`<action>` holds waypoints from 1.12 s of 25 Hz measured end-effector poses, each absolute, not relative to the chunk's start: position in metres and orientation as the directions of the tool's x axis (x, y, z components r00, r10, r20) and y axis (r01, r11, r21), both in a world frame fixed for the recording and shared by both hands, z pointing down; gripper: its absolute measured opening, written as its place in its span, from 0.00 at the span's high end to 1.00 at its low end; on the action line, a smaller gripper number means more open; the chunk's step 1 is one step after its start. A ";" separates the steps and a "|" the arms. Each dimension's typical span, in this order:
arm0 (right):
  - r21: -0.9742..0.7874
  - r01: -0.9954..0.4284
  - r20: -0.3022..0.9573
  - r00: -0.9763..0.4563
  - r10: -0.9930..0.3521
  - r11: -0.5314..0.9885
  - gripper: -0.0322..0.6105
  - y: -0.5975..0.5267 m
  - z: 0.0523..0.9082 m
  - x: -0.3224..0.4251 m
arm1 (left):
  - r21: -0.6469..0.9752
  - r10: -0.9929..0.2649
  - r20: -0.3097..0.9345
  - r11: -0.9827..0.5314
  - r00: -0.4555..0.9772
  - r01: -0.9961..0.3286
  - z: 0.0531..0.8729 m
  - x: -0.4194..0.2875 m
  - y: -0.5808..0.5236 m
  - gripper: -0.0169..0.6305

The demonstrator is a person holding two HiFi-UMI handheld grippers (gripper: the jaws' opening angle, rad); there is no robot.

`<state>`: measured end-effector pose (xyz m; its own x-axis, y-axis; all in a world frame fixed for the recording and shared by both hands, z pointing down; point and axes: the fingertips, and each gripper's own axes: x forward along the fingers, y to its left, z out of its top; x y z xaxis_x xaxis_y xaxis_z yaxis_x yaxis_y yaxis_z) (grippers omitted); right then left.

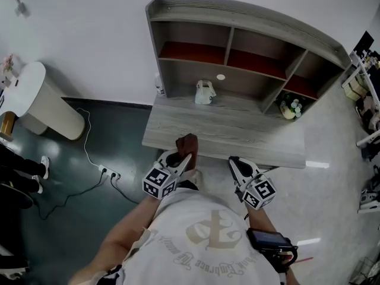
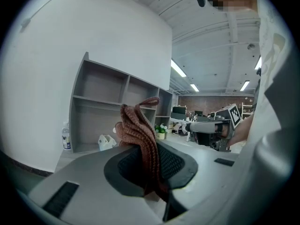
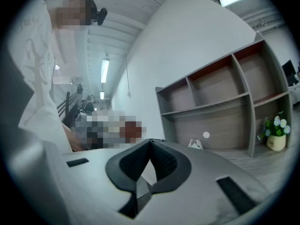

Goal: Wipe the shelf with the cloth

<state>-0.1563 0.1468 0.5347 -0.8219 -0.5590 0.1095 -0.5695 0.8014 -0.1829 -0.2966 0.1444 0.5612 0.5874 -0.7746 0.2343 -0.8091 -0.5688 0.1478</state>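
Observation:
A grey wooden shelf unit (image 1: 249, 52) with several compartments stands on a grey desk (image 1: 225, 132) against the wall. My left gripper (image 1: 183, 155) is shut on a brown knitted cloth (image 1: 187, 142), held at the desk's near edge; in the left gripper view the cloth (image 2: 140, 135) sticks up from between the jaws. My right gripper (image 1: 236, 164) hangs at the desk's front edge to the right, shut with nothing in it. In the right gripper view the shelf (image 3: 220, 102) rises ahead.
A small white bag (image 1: 205, 92) sits in the lower middle bay. A flower pot (image 1: 291, 108) stands in the lower right bay, a bottle (image 1: 159, 86) left of the shelf. A white bin (image 1: 41, 103) and a power strip (image 1: 110, 173) are on the floor at left.

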 end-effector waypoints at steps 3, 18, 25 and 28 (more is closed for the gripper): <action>-0.188 -0.568 0.112 -0.823 -0.557 0.801 0.94 0.134 0.536 -0.157 | 0.147 -0.776 0.232 -0.568 0.587 -0.810 0.560 -0.296 0.128 0.87; -0.244 -0.593 0.099 -0.802 -0.589 0.767 0.94 0.039 0.546 -0.147 | 0.150 -0.768 0.305 -0.545 0.563 -0.825 0.567 -0.291 0.026 0.86; -0.244 -0.611 0.097 -0.788 -0.607 0.753 0.94 -0.006 0.541 -0.146 | 0.155 -0.785 0.311 -0.514 0.536 -0.844 0.555 -0.299 -0.034 0.86; -0.241 -0.616 0.098 -0.784 -0.612 0.750 0.94 -0.025 0.538 -0.151 | 0.140 -0.806 0.313 -0.484 0.502 -0.864 0.546 -0.315 -0.059 0.86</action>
